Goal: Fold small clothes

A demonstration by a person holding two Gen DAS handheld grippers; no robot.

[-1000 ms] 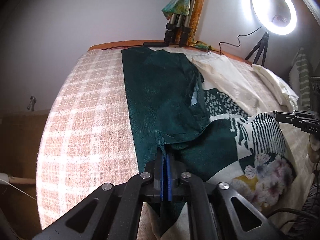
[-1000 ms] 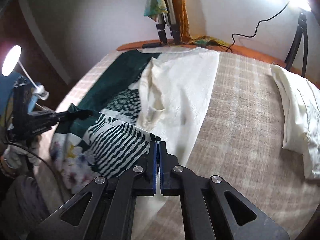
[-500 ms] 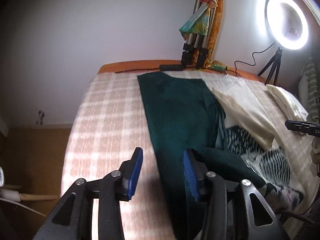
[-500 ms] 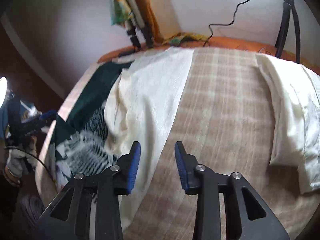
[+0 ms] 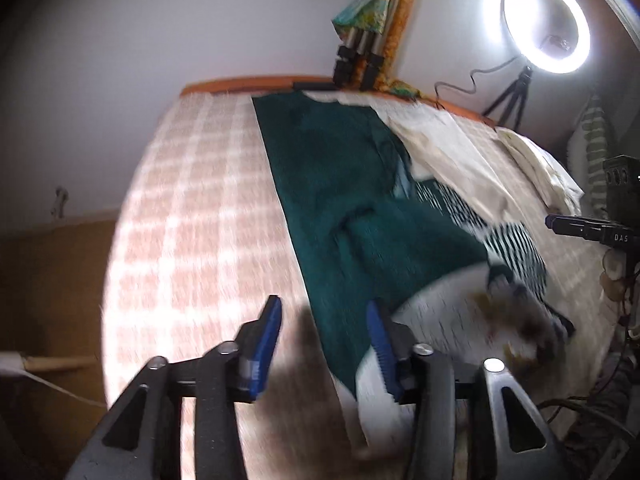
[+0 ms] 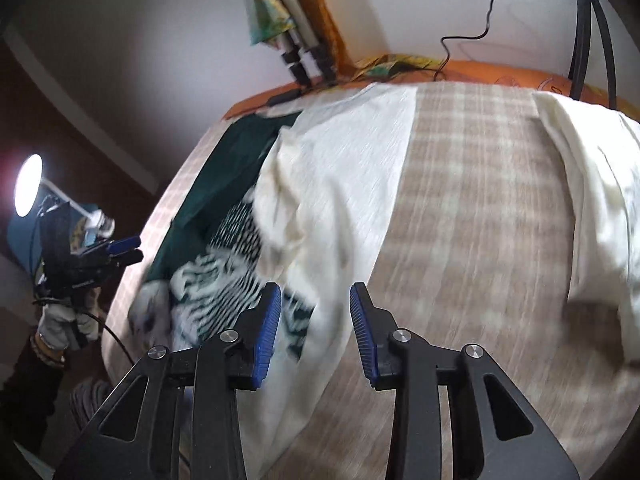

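Observation:
A patterned garment (image 5: 344, 200), dark green with cream, black-striped and floral parts, lies partly folded on the checked bed cover (image 5: 192, 208). In the right wrist view its cream part (image 6: 340, 200) and striped part (image 6: 216, 276) show. My left gripper (image 5: 324, 336) is open and empty, above the garment's near left edge. My right gripper (image 6: 314, 320) is open and empty, over the cream part's near edge. Each gripper shows in the other's view, the right one (image 5: 576, 226) and the left one (image 6: 116, 248).
A folded cream cloth (image 6: 592, 184) lies on the right side of the bed. A ring light on a small tripod (image 5: 546, 26) and tripod legs (image 5: 360, 60) stand at the far edge by the wall. A lamp (image 6: 28, 184) shines at the left.
Both grippers were shut on the garment's near corners a second ago. They have opened and let the fabric drop onto the bed, and have pulled back a little.

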